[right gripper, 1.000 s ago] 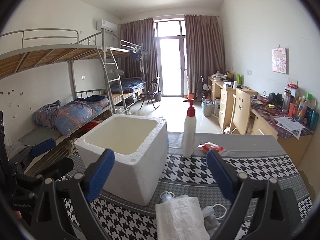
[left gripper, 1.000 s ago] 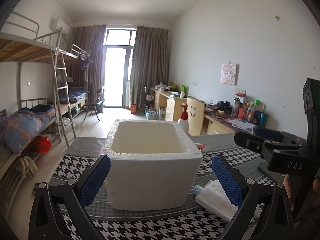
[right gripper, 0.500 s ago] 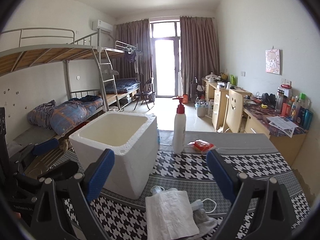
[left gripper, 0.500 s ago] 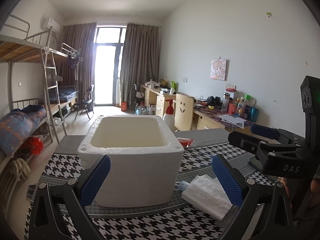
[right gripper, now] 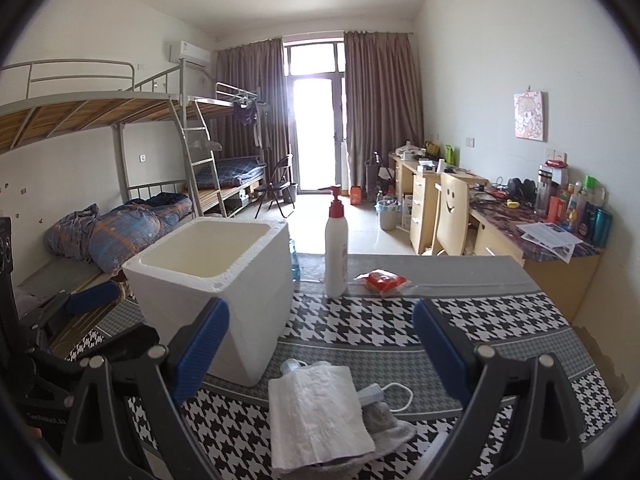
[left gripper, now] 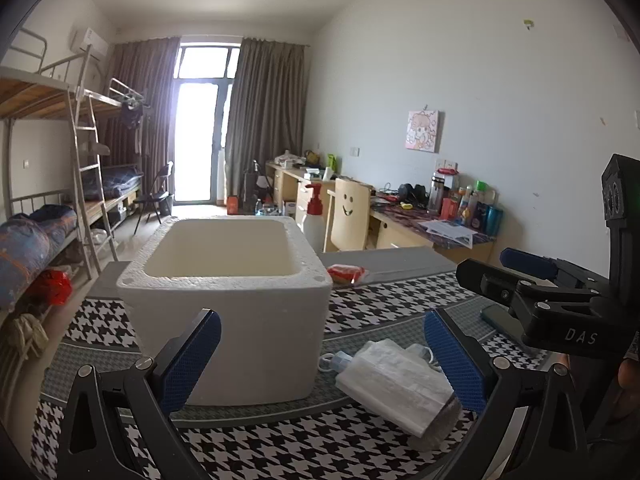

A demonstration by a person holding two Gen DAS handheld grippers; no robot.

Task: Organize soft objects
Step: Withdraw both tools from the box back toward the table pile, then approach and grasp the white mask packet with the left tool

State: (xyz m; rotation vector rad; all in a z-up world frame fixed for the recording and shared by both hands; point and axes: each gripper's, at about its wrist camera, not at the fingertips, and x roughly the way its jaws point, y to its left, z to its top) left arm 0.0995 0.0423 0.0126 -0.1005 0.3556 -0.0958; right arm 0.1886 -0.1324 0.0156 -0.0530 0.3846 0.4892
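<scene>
A white foam box (left gripper: 228,296) (right gripper: 212,280) stands open-topped on the houndstooth table cloth (right gripper: 360,328). To its right lies a small pile of soft things: a folded white tissue sheet (right gripper: 316,416) (left gripper: 396,380) over a grey cloth (right gripper: 386,420) and a face mask with ear loop (right gripper: 376,392). My left gripper (left gripper: 320,360) is open, low in front of the box. My right gripper (right gripper: 320,352) is open just above the pile, nothing between its fingers. Its body (left gripper: 560,300) shows at the right of the left wrist view.
A white pump bottle with a red cap (right gripper: 336,248) and a red snack packet (right gripper: 382,282) stand behind the box on the table's grey edge. Bunk beds (right gripper: 120,200) line the left wall and cluttered desks (right gripper: 540,232) the right.
Both grippers have drawn back and dropped lower. The box and pile now sit further from the left gripper, and more of the tissue and grey cloth shows under the right gripper. Both stay open.
</scene>
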